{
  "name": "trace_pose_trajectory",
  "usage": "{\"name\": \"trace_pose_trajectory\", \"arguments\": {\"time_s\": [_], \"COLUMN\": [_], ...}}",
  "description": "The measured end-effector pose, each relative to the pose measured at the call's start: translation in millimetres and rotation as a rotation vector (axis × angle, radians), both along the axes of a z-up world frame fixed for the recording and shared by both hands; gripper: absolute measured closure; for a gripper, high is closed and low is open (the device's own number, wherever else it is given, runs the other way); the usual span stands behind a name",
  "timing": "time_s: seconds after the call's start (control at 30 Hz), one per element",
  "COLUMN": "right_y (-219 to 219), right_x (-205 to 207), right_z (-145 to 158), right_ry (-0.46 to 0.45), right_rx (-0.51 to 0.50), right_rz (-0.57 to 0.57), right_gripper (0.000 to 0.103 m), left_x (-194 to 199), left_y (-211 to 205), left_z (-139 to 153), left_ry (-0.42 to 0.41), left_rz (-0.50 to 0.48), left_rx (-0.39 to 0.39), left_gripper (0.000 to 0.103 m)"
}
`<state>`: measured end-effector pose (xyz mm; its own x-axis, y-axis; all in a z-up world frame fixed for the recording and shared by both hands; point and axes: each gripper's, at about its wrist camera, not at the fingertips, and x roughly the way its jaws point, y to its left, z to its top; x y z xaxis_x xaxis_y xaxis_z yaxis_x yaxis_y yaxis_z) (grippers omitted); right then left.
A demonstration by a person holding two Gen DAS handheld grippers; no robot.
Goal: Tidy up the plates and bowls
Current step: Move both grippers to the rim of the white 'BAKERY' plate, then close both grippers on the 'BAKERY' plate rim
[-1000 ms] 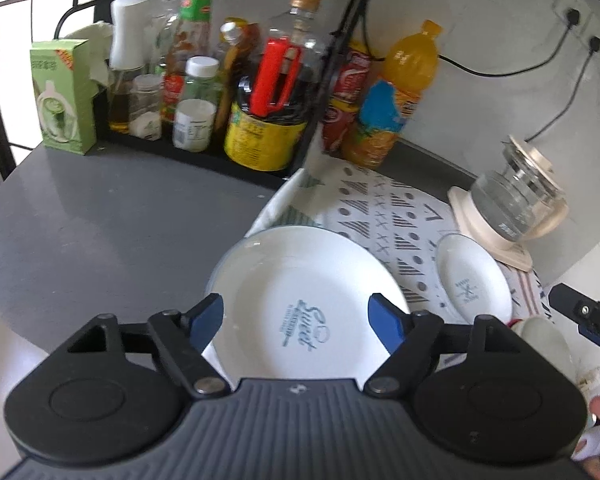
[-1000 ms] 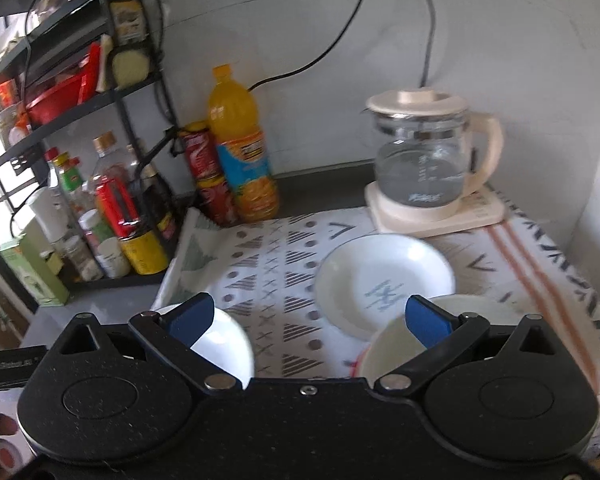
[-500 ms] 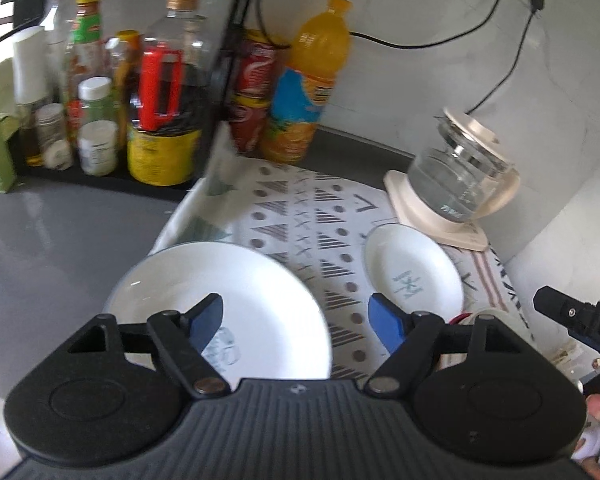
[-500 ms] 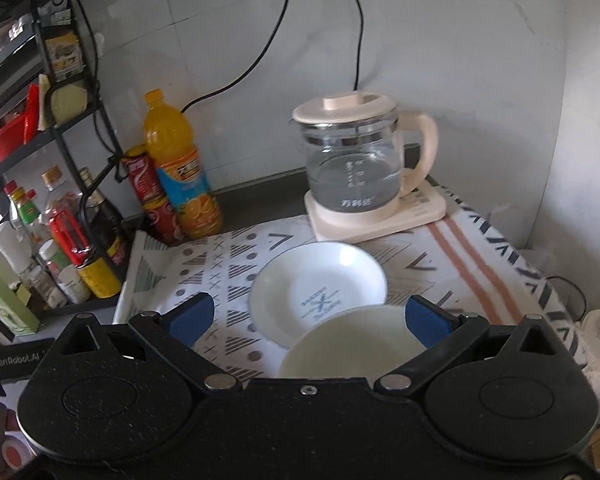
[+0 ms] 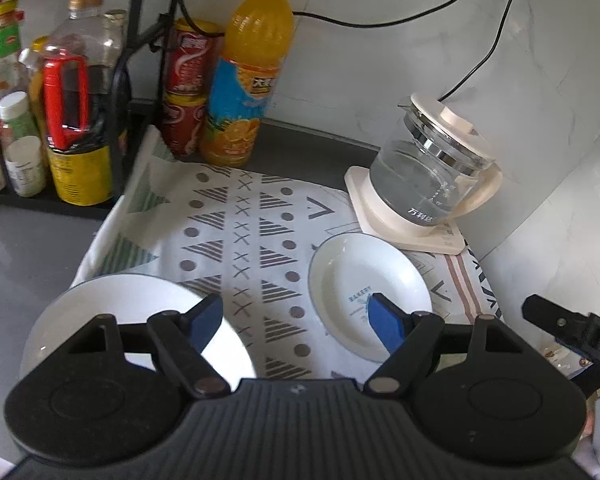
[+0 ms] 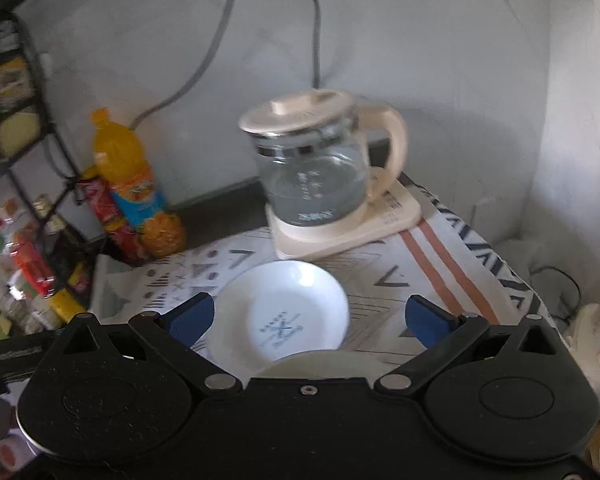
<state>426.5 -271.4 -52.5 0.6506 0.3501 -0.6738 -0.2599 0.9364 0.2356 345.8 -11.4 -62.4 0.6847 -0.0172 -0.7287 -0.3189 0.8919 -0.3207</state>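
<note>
1. Jaws of both the left gripper and right gripper stand spread, empty.
2. Small white ceramic plate lies just before the glass kettle; large white plate lies further left.
3. Approach the small plate's rim low, pinch firmly.

Two white plates — large, small — flat on patterned cloth.

Large plate half behind left gripper.
</note>
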Motion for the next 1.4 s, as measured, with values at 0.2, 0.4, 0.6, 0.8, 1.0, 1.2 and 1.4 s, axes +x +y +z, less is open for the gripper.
{"name": "trace_pose_trajectory", "arguments": {"time_s": [0.2, 0.4, 0.6, 0.8, 1.0, 1.2, 1.4], "right_y": [-1.0, 2.4, 11.0, 15.8, 21.3, 28.8, 33.8], "right_x": [29.2, 58.8, 83.7, 105.3, 123.3, 136.6, 143.8], "right_z": [-13.0, -32.5, -56.3, -82.0, -104.1, -122.5, -136.2], "right_ry": [0.045, 0.155, 0.26, 0.351, 0.434, 0.495, 0.554], "right_rx": [-0.006, -0.004, -0.038, -0.048, -0.061, -0.068, -0.076], "right_rz": [-0.023, -0.019, 0.022, 0.032, 0.045, 0.064, 0.063], "right_gripper": [0.001, 0.011, 0.025, 0.029, 0.041, 0.045, 0.065], "left_x": [25.7, 49.8, 72.8, 93.8, 113.5, 123.0, 129.4], "left_y": [-2.9, -9.6, -15.4, -20.3, -25.1, -22.4, -22.9], "left_z": [-13.0, -30.2, -52.5, -76.0, -95.7, -112.6, -121.3], "left_ry": [0.051, 0.091, 0.143, 0.2, 0.241, 0.296, 0.319], "left_rz": [-0.021, -0.034, -0.052, -0.061, -0.088, -0.062, -0.063], "left_rx": [-0.04, -0.048, -0.071, -0.083, -0.099, -0.122, -0.14], "left_gripper": [0.025, 0.026, 0.028, 0.028, 0.031, 0.041, 0.049]}}
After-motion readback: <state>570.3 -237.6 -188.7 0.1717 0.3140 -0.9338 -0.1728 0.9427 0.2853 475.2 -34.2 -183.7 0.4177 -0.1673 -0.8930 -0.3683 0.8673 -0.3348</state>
